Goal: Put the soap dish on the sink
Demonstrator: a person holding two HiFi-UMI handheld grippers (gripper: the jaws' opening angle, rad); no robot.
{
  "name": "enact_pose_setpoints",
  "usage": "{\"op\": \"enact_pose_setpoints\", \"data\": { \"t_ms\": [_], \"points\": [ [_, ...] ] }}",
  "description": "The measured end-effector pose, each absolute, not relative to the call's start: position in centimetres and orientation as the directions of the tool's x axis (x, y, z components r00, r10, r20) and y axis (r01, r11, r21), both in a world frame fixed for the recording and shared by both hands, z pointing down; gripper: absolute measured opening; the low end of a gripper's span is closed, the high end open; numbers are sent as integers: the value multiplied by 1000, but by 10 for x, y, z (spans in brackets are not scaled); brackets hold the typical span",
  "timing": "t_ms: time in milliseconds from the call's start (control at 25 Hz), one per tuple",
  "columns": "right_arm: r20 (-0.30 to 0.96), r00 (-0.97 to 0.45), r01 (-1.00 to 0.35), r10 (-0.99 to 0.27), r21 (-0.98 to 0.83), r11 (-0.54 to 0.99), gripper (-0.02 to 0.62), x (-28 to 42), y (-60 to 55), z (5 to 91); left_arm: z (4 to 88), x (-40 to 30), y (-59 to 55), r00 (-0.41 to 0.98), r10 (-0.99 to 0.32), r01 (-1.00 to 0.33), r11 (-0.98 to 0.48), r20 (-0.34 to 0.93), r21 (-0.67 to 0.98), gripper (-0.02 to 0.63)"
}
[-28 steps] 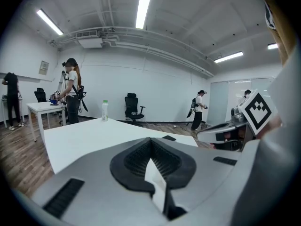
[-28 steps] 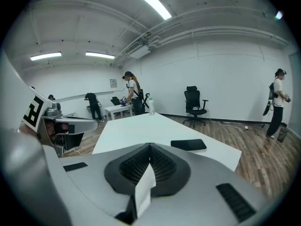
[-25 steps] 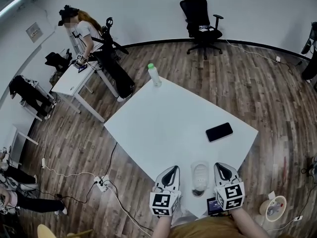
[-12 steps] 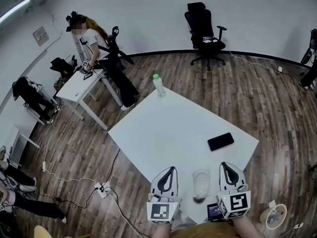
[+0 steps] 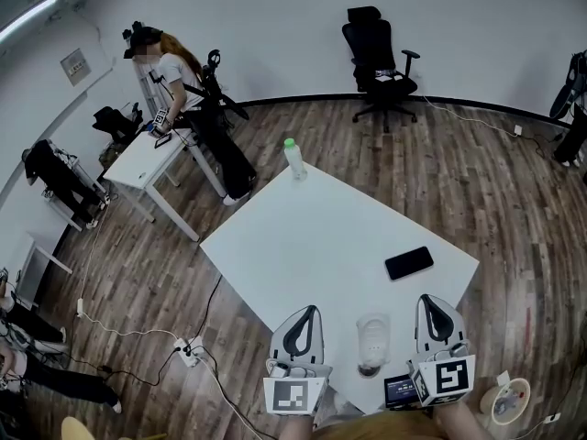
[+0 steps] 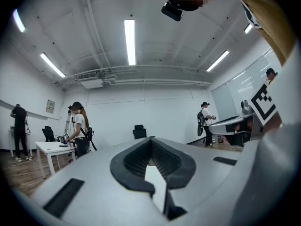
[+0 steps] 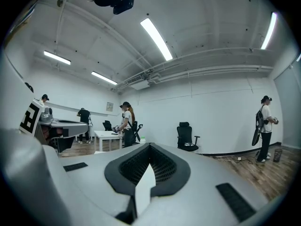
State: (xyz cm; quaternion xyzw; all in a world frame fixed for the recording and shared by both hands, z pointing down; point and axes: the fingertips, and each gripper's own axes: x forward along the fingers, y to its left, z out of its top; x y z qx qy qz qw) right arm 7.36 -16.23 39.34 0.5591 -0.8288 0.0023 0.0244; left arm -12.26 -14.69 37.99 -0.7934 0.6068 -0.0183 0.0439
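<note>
1. A white table (image 5: pixel 312 236) fills the middle of the head view, standing on a wood floor. No sink shows in any view, so where the dish must end up cannot be told.
2. The left gripper (image 5: pixel 307 313) and the right gripper (image 5: pixel 429 302) are at the table's near edge, side by side and pointing away from the wearer. Since a second ago both have lifted toward the head camera. Their marker cubes look larger and sit lower in the frame, and each gripper view looks level across the room instead of at the tabletop.
3. Both pairs of tongs are pressed together with nothing between them, as each gripper's own view shows.
4. The soap dish (image 5: pixel 371 335), clear and pale, lies on the table between the two grippers, and neither touches it. It kept its place while they rose.
5. A black phone (image 5: pixel 409 263) lies farther out on the table, and a green-capped bottle (image 5: pixel 293 159) stands at the far corner.
6. Judgement: the lift carried nothing, so the task looks not yet begun. One gripper would need to open and come down to the dish.
</note>
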Motion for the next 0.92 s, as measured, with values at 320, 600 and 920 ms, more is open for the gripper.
{"op": "enact_pose_setpoints", "data": {
  "t_ms": [320, 600, 920],
  "points": [
    [13, -376, -926, -927, 31, 376, 8, 74, -159, 383, 379, -126, -144, 244, -970, -967, -241, -18, -83, 6],
    [16, -364, -931, -931, 14, 364, 8, 80, -159, 386, 382, -123, -143, 246, -969, -965, -244, -18, -93, 6],
    [1, -362, -932, -932, 13, 362, 8, 79, -162, 380, 379, -124, -147, 250, -968, -964, -247, -21, -94, 6]
  ]
}}
